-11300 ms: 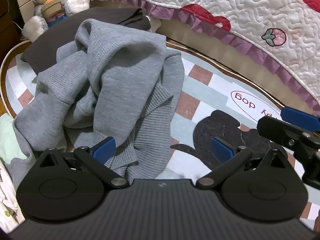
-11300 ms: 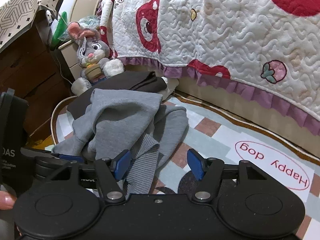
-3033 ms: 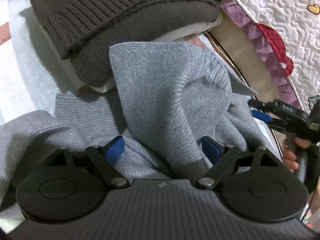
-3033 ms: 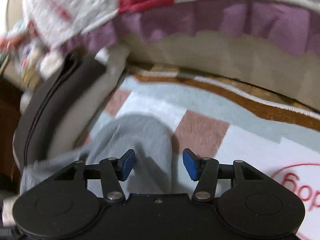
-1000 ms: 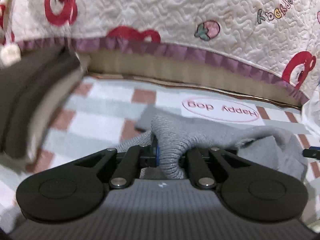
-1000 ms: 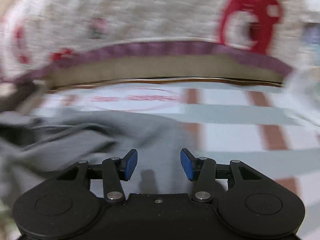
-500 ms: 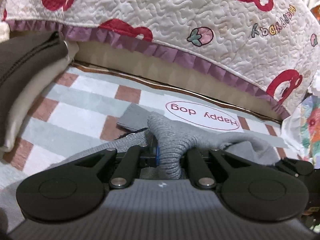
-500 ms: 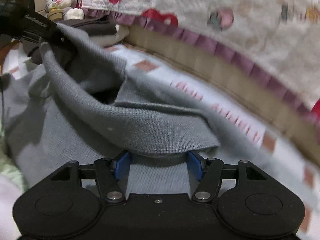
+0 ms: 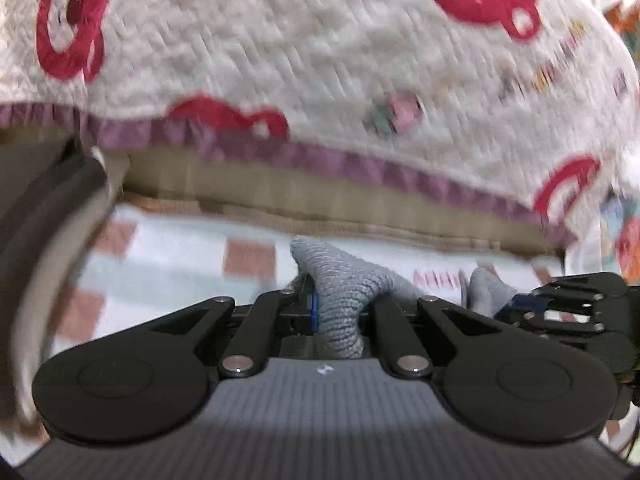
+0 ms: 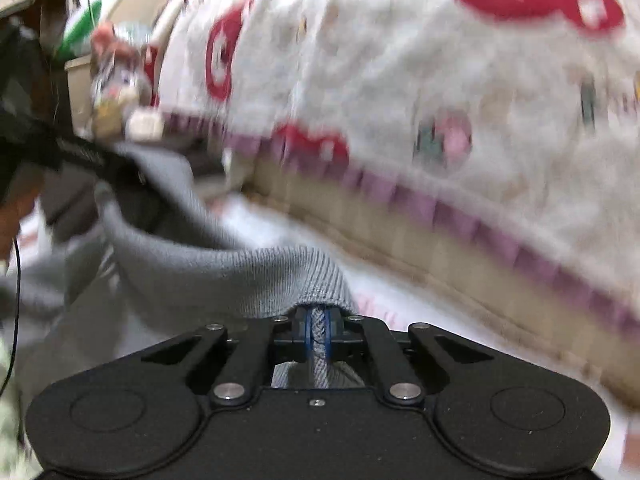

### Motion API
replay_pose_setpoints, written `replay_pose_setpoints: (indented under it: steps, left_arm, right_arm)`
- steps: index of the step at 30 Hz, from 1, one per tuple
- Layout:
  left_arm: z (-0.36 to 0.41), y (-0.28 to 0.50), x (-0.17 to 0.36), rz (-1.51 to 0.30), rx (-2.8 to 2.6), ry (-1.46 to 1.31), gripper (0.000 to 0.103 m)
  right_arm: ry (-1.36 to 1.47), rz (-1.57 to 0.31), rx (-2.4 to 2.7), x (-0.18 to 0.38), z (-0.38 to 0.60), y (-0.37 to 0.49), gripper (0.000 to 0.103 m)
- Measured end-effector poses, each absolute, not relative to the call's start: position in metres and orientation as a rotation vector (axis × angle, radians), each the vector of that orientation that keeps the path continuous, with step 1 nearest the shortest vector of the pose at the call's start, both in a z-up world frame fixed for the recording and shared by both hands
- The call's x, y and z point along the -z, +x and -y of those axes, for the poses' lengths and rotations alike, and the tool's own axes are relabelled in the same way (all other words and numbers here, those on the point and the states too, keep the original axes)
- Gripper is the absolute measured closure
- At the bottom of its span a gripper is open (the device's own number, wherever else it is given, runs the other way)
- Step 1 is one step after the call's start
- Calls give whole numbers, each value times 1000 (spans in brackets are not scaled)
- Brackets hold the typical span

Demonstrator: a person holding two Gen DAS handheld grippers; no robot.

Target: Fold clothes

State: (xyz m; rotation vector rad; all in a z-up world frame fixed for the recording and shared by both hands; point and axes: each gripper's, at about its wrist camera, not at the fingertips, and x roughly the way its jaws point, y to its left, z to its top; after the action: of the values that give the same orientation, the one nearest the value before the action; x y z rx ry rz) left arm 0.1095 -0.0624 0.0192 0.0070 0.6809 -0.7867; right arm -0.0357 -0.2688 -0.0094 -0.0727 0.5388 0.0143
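Both grippers have a bite on the grey ribbed-knit sweater rn. Left gripper jaws are clamped narrow on a bunched bit of the knit edge, w/ a nub of fabric poking up past the tips. Right gripper jaws have just been closing and are now pinched tight on the ribbed hem, a thin fold of grey showing between the blue pads.

Sweater is strung between the two, lifted off the pale checked floor rug in front of the white quilted bedspread w/ red prints. Rest of it sags down toward the rug.

Key thing imo: the held edge runs side to side from one gripper to the other, so that's the long axis. Neither hand is nearer, both are on it. Next probably pull apart to straighten that edge, then lay flat. Frames are blurry tho.
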Motion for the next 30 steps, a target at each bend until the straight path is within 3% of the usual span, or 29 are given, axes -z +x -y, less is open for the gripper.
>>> replay_pose_setpoints:
  steps: [2,4,6,9,13,21,24,27,30]
  left_arm:
    - [66,139,-23,-678,732,-9,94]
    - [65,173,-14,-752,660,-13,78]
    - [57,188,5,-838,601,19,70]
    - [27,180,33,-917,620,13,57]
    - [-1,153,59,-997,648,50,52]
    - [0,114,55,-970,743,135,46]
    - [-5,114,58,-1034,813,46,46]
    - [-16,125,58,-1094,863,-127,45]
    - [-29,124,50,-1049,909,-210,42]
  right_arm:
    - [-114,-475,-2,-12,269,-8,96]
    - [-98,-510,19,-4,274,17,91]
    - [-83,-545,39,4,280,43,66]
    - [35,-570,77,24,295,39,48]
    - [222,-593,245,58,331,-30,45]
    - [637,-576,449,106,395,-155,45]
    - [829,-566,344,125,400,-170,43]
    - [1127,-498,251,152,408,-170,35]
    - [1195,-492,226,163,403,-153,35]
